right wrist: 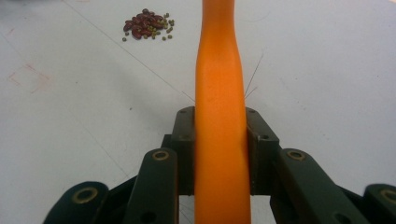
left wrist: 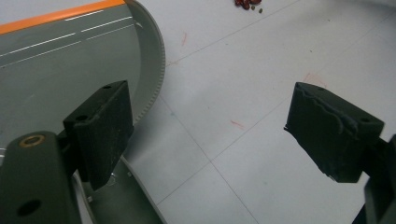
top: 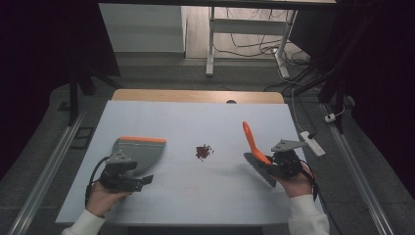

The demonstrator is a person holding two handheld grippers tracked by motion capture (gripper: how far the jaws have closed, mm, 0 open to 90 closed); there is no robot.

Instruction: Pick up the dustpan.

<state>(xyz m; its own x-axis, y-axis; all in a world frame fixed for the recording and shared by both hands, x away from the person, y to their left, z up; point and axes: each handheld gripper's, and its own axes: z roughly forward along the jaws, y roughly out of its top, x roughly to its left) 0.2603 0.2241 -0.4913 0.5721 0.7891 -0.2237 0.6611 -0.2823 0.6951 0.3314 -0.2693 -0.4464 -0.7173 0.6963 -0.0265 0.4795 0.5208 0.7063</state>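
Note:
A grey dustpan [top: 140, 151] with an orange front lip lies on the table's left side. My left gripper [top: 141, 181] is at its near end and stands open. In the left gripper view one jaw hangs over the dustpan [left wrist: 56, 70], and bare table lies between the jaws of the left gripper [left wrist: 210, 135]. My right gripper [top: 274, 164] is shut on the orange handle of a brush [top: 250, 139], whose grey head points down toward the table. The right gripper [right wrist: 219, 140] clamps the brush handle [right wrist: 218, 84] on both sides. A small pile of red and green beans [top: 204, 151] [right wrist: 147, 23] [left wrist: 247, 3] lies mid-table between the two tools.
The white mat [top: 195, 191] covers most of the table, with a strip of wood showing at the far edge [top: 195, 95]. A white power strip [top: 313, 143] lies at the right edge. Desk legs and cables stand on the floor beyond.

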